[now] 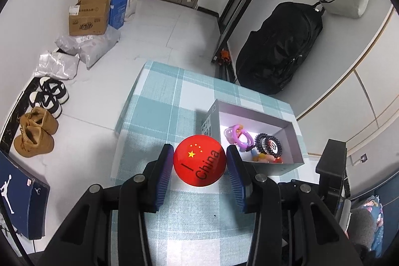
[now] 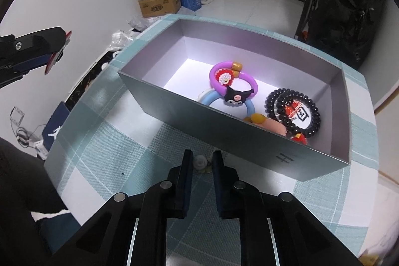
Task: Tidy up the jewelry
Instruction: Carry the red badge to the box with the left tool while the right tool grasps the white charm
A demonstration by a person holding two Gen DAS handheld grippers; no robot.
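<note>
Left tongs: our left tongs [image 1: 199,161] are closed on a round red badge [image 1: 199,160]. Its two blue pads touch the badge's sides. The badge has yellow stars and the words "I China" on it. We hold it up over the table [image 1: 162,96], just left of the box.

Table: it wears a blue and white check cloth. We see it under both tongs.

Right tongs: our right tongs [image 2: 202,161] are almost closed, low over the table, just in front of the box. A small pale thing [image 2: 200,162] sits in the thin gap between the tips. We cannot tell if the tips squeeze it or what it is.

Box: the grey box [image 2: 189,116] is open on top and stands on the table.

Inside the box, left: a purple ring [image 2: 219,86] with a gold bead and a little dark cartoon charm lies partly on a light blue ring [image 2: 249,106].

Inside the box, middle: some small orange and pink bits [image 2: 264,122] lie by the near wall, half hidden.

Inside the box, right: two black coil hair ties [image 2: 293,107] lie partly one on the other. A small red thing [image 2: 300,138] peeks out below them.
</note>
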